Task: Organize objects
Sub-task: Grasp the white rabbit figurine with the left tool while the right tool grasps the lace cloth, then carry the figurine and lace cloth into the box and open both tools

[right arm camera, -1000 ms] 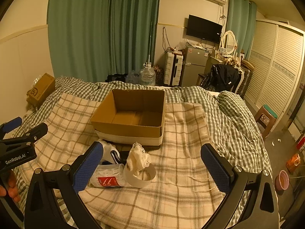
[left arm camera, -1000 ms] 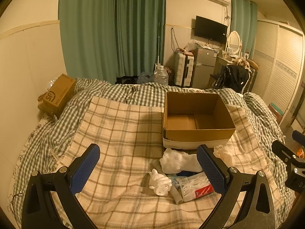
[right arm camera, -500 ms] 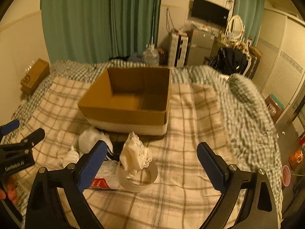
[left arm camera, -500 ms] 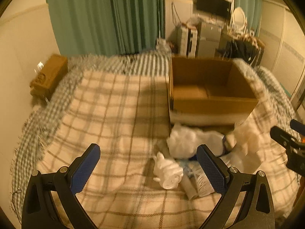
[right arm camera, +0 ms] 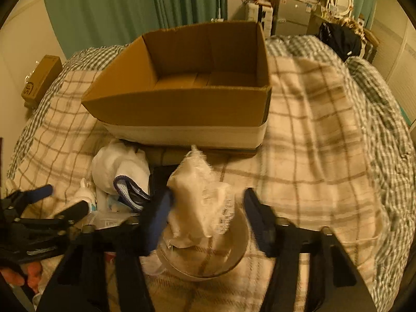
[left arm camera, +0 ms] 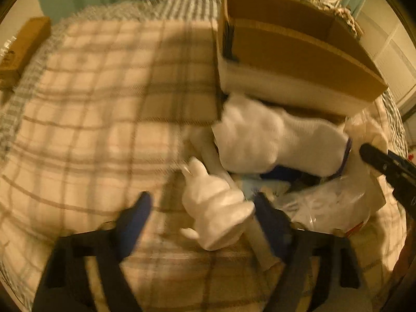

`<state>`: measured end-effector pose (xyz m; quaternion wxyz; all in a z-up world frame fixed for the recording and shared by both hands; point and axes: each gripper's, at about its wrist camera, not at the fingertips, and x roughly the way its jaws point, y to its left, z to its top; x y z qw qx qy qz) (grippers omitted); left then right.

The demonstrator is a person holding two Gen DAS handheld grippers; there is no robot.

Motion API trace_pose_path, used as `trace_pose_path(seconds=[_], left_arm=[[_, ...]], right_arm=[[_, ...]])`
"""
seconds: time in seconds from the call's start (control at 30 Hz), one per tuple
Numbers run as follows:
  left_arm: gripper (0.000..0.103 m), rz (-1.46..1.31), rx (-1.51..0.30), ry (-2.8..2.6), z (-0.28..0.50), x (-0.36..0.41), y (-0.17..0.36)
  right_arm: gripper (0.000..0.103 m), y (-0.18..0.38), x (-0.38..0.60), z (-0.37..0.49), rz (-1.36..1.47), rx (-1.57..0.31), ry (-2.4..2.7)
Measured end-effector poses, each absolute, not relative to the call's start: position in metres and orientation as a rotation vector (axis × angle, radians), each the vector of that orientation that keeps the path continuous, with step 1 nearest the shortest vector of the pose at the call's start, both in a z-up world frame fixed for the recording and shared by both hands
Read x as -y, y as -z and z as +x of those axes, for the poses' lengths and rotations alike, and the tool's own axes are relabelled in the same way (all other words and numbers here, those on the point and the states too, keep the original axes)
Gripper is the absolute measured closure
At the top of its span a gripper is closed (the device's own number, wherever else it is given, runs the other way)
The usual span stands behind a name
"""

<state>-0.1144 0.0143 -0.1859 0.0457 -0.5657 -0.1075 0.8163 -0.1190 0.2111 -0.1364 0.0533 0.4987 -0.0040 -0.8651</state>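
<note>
An open cardboard box (right arm camera: 182, 109) stands empty on the plaid blanket; it also shows in the left wrist view (left arm camera: 293, 52). A pile lies in front of it. My left gripper (left arm camera: 201, 214) is open, its fingers on either side of a white rabbit figurine (left arm camera: 215, 213). A white sock bundle (left arm camera: 273, 140) lies just beyond. My right gripper (right arm camera: 208, 213) is open around a crumpled lace cloth (right arm camera: 202, 197) that stands in a tape roll (right arm camera: 208, 260). The left gripper shows in the right wrist view (right arm camera: 59, 202).
A clear plastic packet (left arm camera: 330, 205) lies right of the figurine. A small brown carton (right arm camera: 39, 80) sits at the bed's far left edge. Green curtains (right arm camera: 130, 7) hang behind. Furniture and a dark bag (right arm camera: 338, 39) stand at the far right.
Both grippers have dropped and moved forward to the pile. The left now straddles the rabbit figurine, the right straddles the lace cloth, and both have narrowed.
</note>
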Motion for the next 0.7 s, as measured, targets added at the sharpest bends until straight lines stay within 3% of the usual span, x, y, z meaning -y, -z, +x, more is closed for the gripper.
trace_pose_path(seconds=[0.03,0.1,0.2,0.7], left_arm=[[0.043,-1.726,0.357,-2.454,-0.115,-0.015,0.188],[0.045,-1.716,0.358,-2.453,-0.114,-0.014,0.188],[0.045,-1.670,0.339,-2.497,-0.107,-0.013,0.177],[0.045,-1.235,0.236,-2.840,-0.077,0.008,0.053]], right_arm=[[0.068,0.137,-0.211,-0.118,1.518,0.015,2.625],[0.080,0.136,-0.210,-0.118,1.509,0.007,2.628],[0.084,0.126,-0.206,-0.113,1.477,-0.032,2.653],[0.086,0.015,-0.187,-0.070,1.165,-0.165,2.804]])
